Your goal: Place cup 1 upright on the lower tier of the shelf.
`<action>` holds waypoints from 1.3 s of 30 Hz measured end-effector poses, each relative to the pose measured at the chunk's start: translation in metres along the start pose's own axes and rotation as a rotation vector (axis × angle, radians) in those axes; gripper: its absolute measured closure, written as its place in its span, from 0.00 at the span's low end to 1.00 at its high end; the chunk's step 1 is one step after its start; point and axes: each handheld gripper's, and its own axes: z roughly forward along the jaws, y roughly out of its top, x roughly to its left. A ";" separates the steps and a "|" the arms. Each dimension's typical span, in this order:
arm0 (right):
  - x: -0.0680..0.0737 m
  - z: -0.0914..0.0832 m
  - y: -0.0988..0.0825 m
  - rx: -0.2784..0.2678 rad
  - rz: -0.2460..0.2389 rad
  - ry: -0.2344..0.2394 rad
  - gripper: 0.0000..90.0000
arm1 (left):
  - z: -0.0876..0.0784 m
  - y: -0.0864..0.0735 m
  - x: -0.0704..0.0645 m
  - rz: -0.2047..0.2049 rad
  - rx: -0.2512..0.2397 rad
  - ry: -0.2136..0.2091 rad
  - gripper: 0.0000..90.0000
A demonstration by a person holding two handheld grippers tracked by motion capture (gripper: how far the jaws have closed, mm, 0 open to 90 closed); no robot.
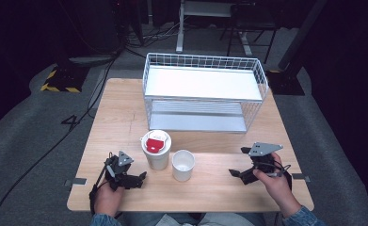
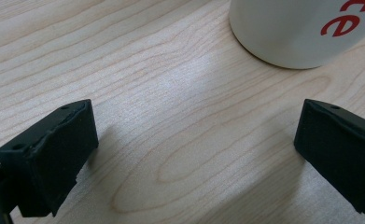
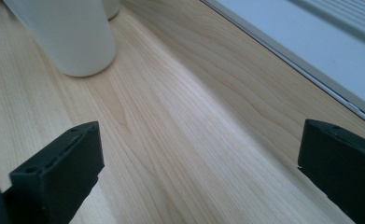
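Observation:
A tall white cup [image 1: 156, 155] with a lid and a red label stands at the middle of the wooden table [image 1: 210, 193]. A shorter white cup [image 1: 183, 165], with no lid, stands just right of it. My left gripper [image 1: 137, 172] rests on the table left of the lidded cup, open, with nothing between its jaws. In the left gripper view [image 2: 194, 149] the cup's wall with red letters [image 2: 292, 32] lies ahead to the right. My right gripper [image 1: 238, 161] is open and holds nothing, right of the short cup. The right gripper view [image 3: 199, 163] has that cup [image 3: 68, 37] at upper left.
A white wire rack [image 1: 205, 92] with two shelves stands at the back of the table; its lower shelf [image 3: 311, 42] lies ahead to the right in the right gripper view. Bare wood [image 1: 210, 188] lies between the two grippers near the front edge. Cables run over the grey floor at left.

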 end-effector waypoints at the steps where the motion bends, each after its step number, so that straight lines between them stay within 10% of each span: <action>1: 0.002 0.001 0.002 -0.002 -0.007 0.007 0.01 | 0.000 0.000 0.000 -0.001 0.000 0.000 0.00; 17: 0.026 0.019 0.030 -0.035 -0.055 0.095 0.01 | 0.000 0.000 0.001 -0.023 -0.003 0.020 0.00; 30: 0.058 0.052 0.049 -0.116 -0.090 0.266 0.01 | 0.000 0.001 0.001 -0.026 -0.001 0.023 0.00; 39: 0.071 0.081 0.056 -0.126 -0.069 0.276 0.02 | 0.001 0.001 0.001 -0.023 -0.002 0.023 0.00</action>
